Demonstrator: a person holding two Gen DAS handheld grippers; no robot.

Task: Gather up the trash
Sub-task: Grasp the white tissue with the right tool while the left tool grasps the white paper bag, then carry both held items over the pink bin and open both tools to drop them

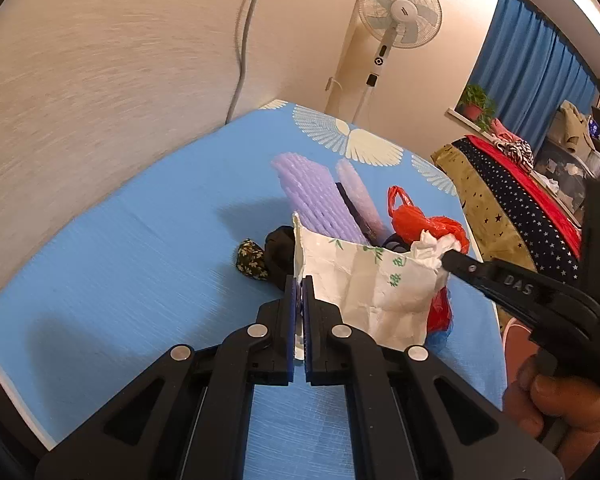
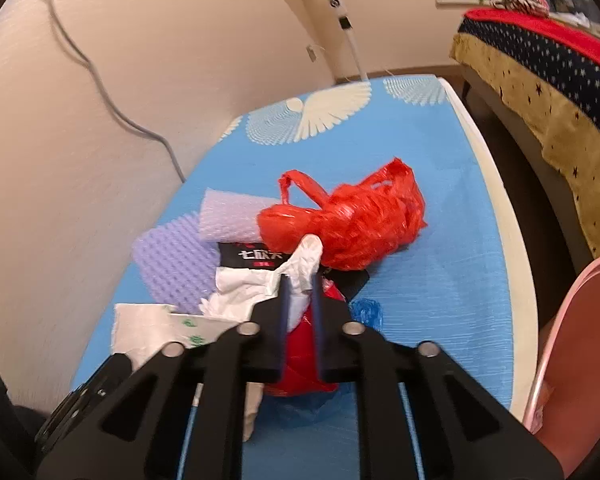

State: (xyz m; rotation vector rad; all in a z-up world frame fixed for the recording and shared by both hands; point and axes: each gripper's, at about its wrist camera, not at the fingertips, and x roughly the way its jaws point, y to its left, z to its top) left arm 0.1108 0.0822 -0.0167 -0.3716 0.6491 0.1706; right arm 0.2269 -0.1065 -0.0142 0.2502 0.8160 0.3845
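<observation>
Right gripper (image 2: 300, 280) pinching crumpled tissue (image 2: 255, 288), crinkly red bag (image 2: 364, 220)

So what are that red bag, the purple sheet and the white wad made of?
Red bag: thin glossy plastic film, by its crinkles and shine. Purple sheet: probably soft foam netting, matte, with a ridged, bumpy surface. White wad: likely tissue paper, matte and softly crumpled, pinched in the right gripper.
</observation>
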